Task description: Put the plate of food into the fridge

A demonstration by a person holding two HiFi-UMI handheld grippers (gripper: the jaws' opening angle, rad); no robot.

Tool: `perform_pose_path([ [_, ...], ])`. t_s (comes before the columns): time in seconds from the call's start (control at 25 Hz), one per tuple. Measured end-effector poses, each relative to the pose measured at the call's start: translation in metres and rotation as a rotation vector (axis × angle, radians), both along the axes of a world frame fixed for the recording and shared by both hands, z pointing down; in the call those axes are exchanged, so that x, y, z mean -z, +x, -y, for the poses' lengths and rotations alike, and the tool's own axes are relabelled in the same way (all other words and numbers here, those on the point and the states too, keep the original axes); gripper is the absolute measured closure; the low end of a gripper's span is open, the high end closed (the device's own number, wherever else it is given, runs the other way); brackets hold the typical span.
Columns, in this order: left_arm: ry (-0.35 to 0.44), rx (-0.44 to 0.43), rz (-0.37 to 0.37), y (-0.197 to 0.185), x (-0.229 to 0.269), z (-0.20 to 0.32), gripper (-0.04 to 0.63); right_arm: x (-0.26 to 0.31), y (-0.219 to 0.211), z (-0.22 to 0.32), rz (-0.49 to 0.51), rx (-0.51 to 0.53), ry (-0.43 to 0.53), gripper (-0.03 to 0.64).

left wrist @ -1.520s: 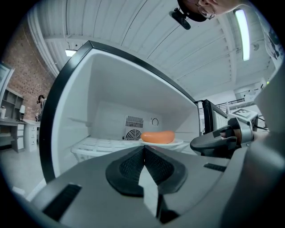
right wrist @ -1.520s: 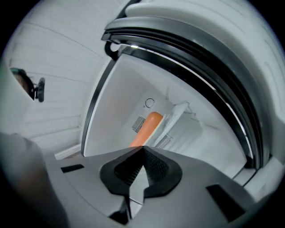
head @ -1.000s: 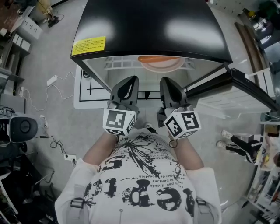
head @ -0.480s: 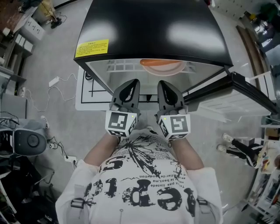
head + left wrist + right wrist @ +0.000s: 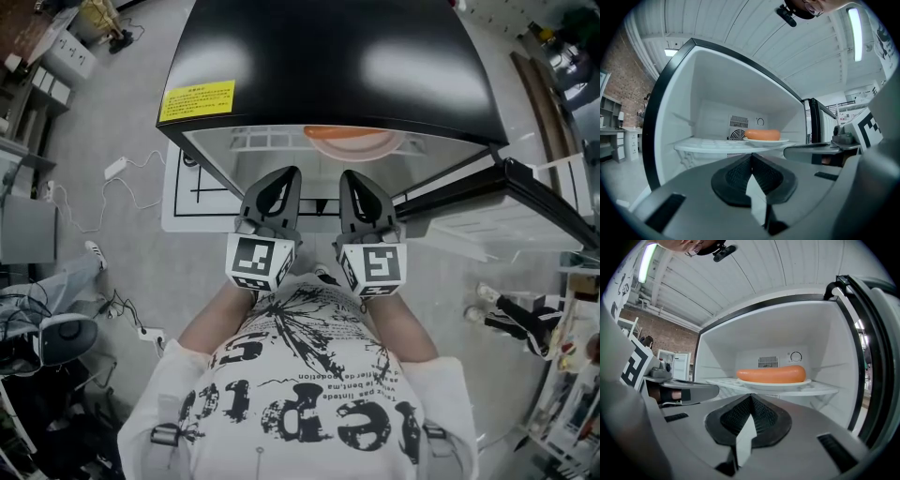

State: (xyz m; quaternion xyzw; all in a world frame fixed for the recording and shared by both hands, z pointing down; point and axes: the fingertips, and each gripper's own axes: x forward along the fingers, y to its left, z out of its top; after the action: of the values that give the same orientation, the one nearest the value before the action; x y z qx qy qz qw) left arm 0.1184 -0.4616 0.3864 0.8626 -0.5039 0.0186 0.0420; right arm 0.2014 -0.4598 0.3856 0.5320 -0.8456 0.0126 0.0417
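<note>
A white plate [image 5: 774, 383] carrying an orange sausage [image 5: 771, 374] rests on the white shelf [image 5: 820, 390] inside the open fridge [image 5: 328, 66]. In the head view the plate [image 5: 349, 141] shows just under the fridge's black top. My left gripper [image 5: 278, 185] and right gripper [image 5: 353, 185] sit side by side in front of the opening, outside it, both shut and empty. In the left gripper view the plate [image 5: 765, 140] and sausage [image 5: 762, 135] lie ahead and slightly right; the right gripper [image 5: 813, 151] shows at the right there.
The fridge door [image 5: 525, 192] stands open to the right. A white base board [image 5: 183, 202] lies under the fridge. Cables [image 5: 117, 173] and equipment [image 5: 56, 333] lie on the floor at the left. A yellow label [image 5: 196, 98] is on the fridge top.
Both grippers stay in front of the fridge; the right one has turned a little and drawn in slightly. The plate has stayed on the shelf.
</note>
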Motion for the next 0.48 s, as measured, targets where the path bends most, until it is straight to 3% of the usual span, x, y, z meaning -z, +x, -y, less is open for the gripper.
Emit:
perform_pose_path([
  [0.48,0.005,-0.007,0.000,-0.0039,0.0018,-0.0015,0.588,0.0008,-0.0016,-0.0004,-0.010,-0.021,0.011,0.615],
])
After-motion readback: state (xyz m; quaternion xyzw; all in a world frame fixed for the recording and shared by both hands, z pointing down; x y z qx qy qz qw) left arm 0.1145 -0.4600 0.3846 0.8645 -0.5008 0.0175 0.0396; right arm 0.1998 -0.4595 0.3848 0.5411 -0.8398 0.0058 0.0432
